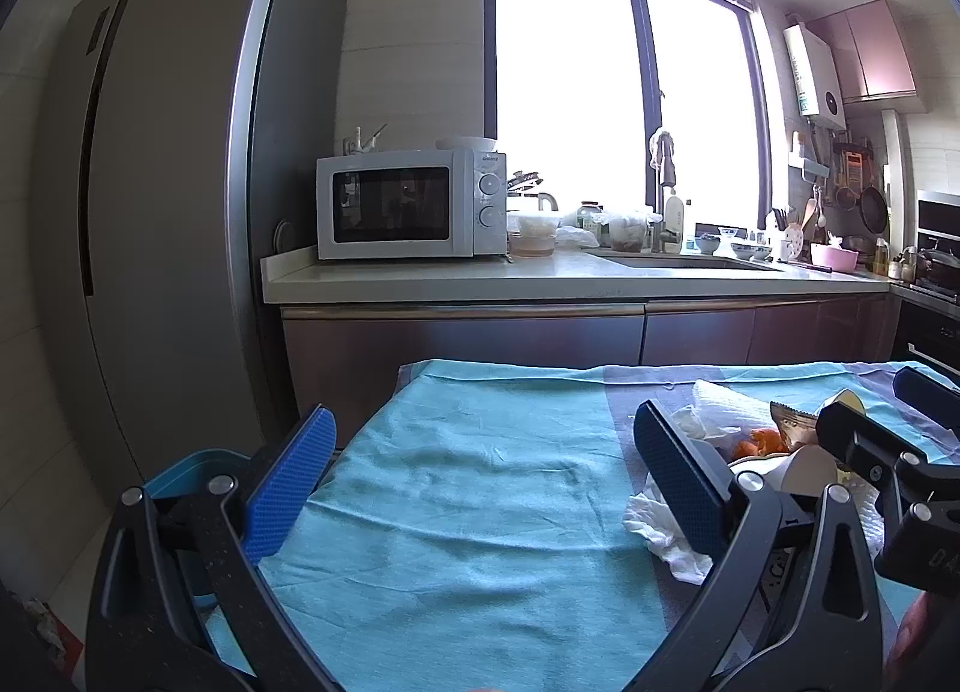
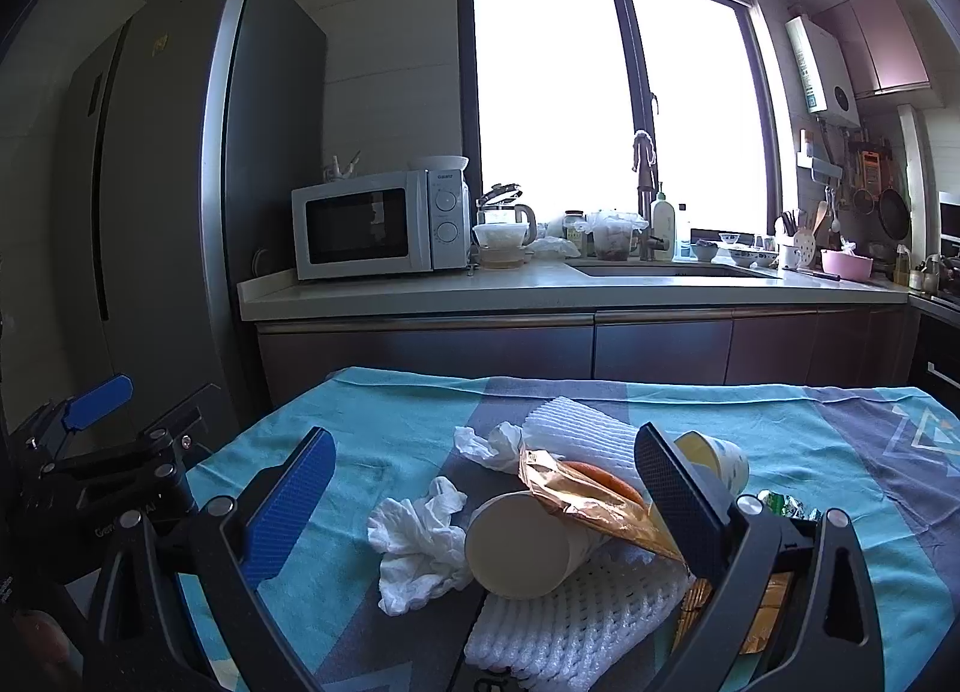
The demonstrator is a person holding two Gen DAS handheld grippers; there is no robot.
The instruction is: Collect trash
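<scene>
A heap of trash lies on the teal cloth (image 2: 372,434): a paper cup (image 2: 521,545) on its side, crumpled white tissue (image 2: 420,548), a clear snack wrapper (image 2: 591,503), white foam netting (image 2: 576,626) and a second cup (image 2: 717,458). My right gripper (image 2: 486,482) is open, hovering over the heap with the lying cup between its fingers, not touching. My left gripper (image 1: 486,464) is open above bare cloth (image 1: 480,488), left of the heap. In the left wrist view the tissue (image 1: 657,530) and wrapper (image 1: 795,427) show beside the right gripper's body (image 1: 888,452).
A blue bin (image 1: 180,470) stands beside the table's left edge. Beyond the table run a kitchen counter (image 2: 540,290) with a microwave (image 2: 378,224) and sink, and a tall fridge (image 2: 162,182) on the left. The left gripper's body (image 2: 102,452) shows at the right view's left.
</scene>
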